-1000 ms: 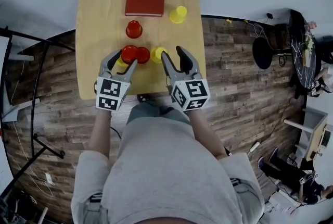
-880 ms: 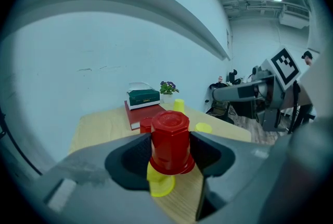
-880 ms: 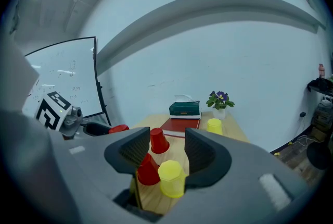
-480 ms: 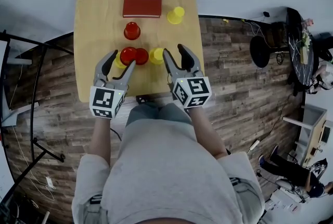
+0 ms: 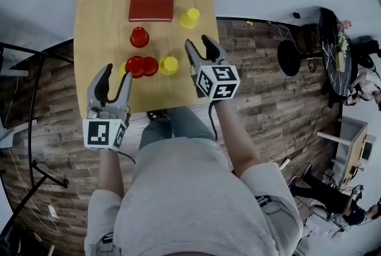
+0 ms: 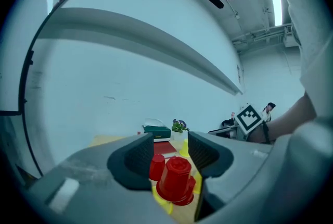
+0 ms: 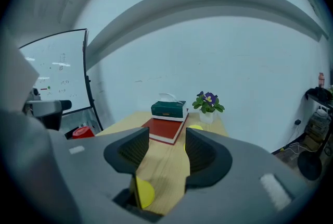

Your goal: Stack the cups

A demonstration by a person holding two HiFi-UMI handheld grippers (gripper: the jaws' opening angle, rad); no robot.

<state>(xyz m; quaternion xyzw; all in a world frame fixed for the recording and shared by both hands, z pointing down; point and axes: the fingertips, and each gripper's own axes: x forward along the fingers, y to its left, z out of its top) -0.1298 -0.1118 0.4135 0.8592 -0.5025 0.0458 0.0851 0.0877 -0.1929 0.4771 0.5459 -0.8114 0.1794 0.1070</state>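
Looking down, head view: red cups (image 5: 140, 65) on the worktop (image 5: 95, 16) sit at 2 o'clock of the left hand-held gripper (image 5: 116, 73); a yellow cup (image 5: 168, 64) sits at 8 o'clock of the right hand-held gripper (image 5: 198, 42).
Left gripper view: jaws apart and closing, gripping nothing, with the red cups ahead between them.
Right gripper view: jaws apart and opening, empty, with the yellow cup at 7 o'clock.

Bare surface (image 5: 95, 28) runs along the left; a row of cups (image 5: 149, 65) crosses the middle, and the book (image 5: 151, 8) blocks the far edge.
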